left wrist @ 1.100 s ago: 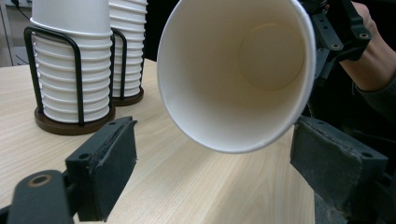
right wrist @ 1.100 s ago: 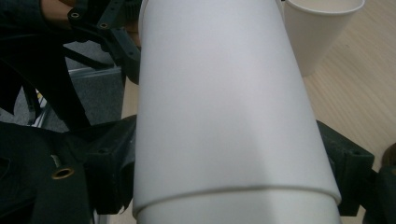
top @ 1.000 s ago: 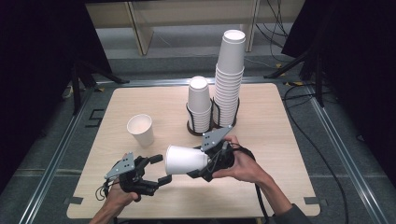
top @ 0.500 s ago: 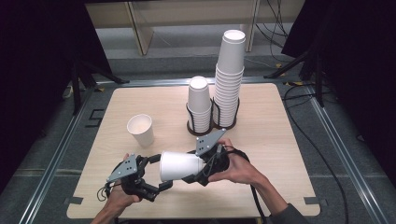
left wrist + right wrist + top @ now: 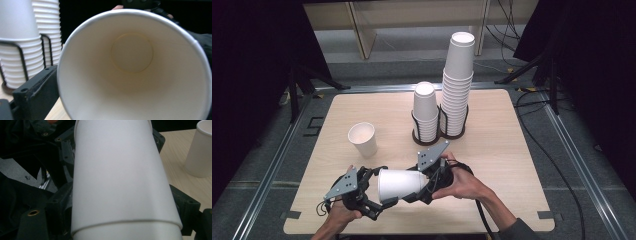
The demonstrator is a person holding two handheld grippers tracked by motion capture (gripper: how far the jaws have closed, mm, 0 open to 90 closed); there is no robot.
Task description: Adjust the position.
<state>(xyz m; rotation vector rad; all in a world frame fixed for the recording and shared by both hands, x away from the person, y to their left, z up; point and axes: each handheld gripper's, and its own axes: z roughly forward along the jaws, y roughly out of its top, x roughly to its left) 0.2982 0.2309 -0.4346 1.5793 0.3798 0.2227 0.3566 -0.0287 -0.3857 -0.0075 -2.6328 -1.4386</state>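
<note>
A white paper cup (image 5: 399, 184) lies on its side in the air just above the near edge of the counter (image 5: 512, 165), held between the two tools. Its wall is plain matte white with no print, and it tapers from a rolled rim at the person's left to a narrower base at the right. In the right tool view a faint seam line rings the wall near the bottom of the picture, as if a second cup is nested there. The left tool view looks straight into the mouth: a cream inside and a round flat bottom disc.

The right tool (image 5: 419, 187) is clenched on the base end of the cup. The left tool (image 5: 377, 192) sits at the rim end; its jaws have just been opening and stand released, with the rim between them.

A single upright cup (image 5: 363, 139) stands on the counter to the left, apart from the two stacks of cups (image 5: 443, 100) in a black wire holder farther back.
</note>
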